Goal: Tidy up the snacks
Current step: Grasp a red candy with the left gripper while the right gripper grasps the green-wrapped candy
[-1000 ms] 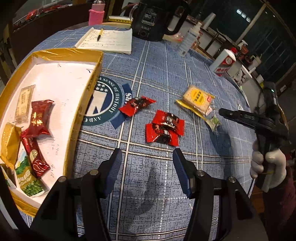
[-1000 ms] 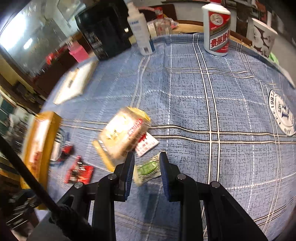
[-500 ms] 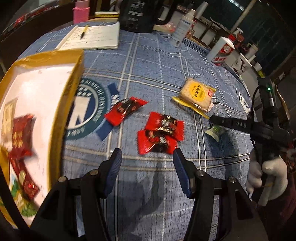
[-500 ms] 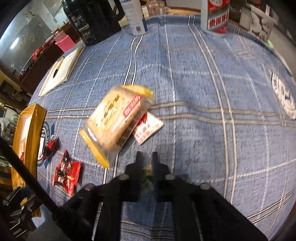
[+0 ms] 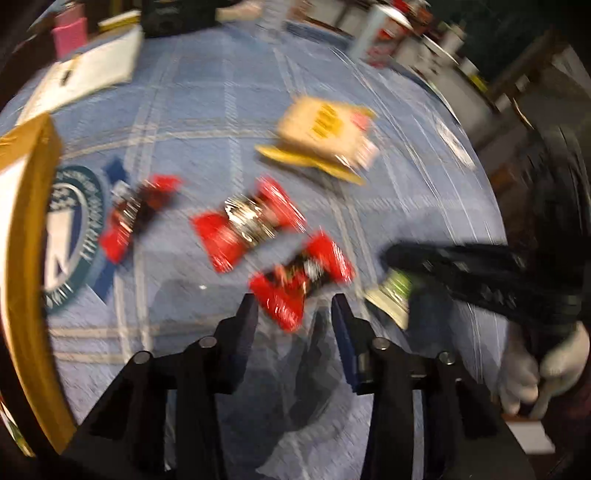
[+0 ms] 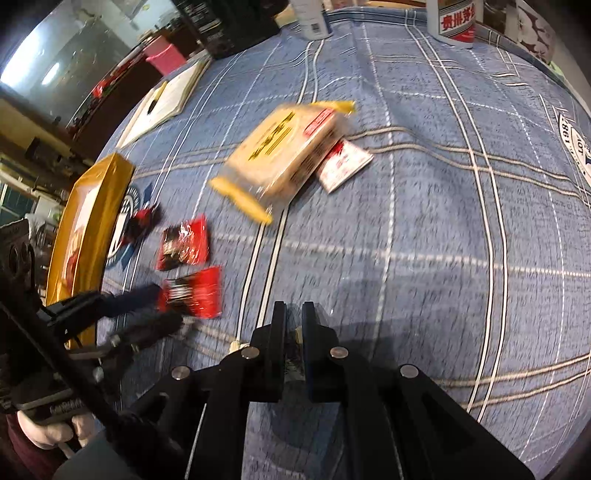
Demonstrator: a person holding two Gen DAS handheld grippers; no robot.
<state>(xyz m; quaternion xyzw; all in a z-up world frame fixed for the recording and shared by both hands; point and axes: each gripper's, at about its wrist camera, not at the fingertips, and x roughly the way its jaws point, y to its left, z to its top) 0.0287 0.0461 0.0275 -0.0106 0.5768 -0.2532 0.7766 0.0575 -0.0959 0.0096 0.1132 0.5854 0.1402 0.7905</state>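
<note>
In the blurred left wrist view my left gripper (image 5: 295, 306) hangs low over the blue checked cloth. Its jaws are closing around the near end of a red snack packet (image 5: 301, 280), and the pads stand apart from it. The right wrist view shows the left gripper (image 6: 170, 305) at that same red packet (image 6: 201, 291). My right gripper (image 6: 293, 314) is shut on a small green snack packet (image 5: 391, 291), which dangles below the right gripper (image 5: 391, 264). Two more red packets (image 5: 251, 225) (image 5: 136, 214) and a yellow cracker pack (image 5: 321, 140) lie on the cloth.
A gold-rimmed tray (image 5: 33, 155) (image 6: 92, 206) stands at the left. A small red-and-white sachet (image 6: 343, 166) pokes out from under the cracker pack. At the far edge are a notebook (image 6: 166, 99), a black appliance (image 6: 229, 26), a pink cup (image 5: 68, 33) and a white bottle (image 6: 456, 18).
My left gripper dropped toward the nearest red packet and its jaws narrowed. My right gripper shut on the green packet and carried it toward the red packets.
</note>
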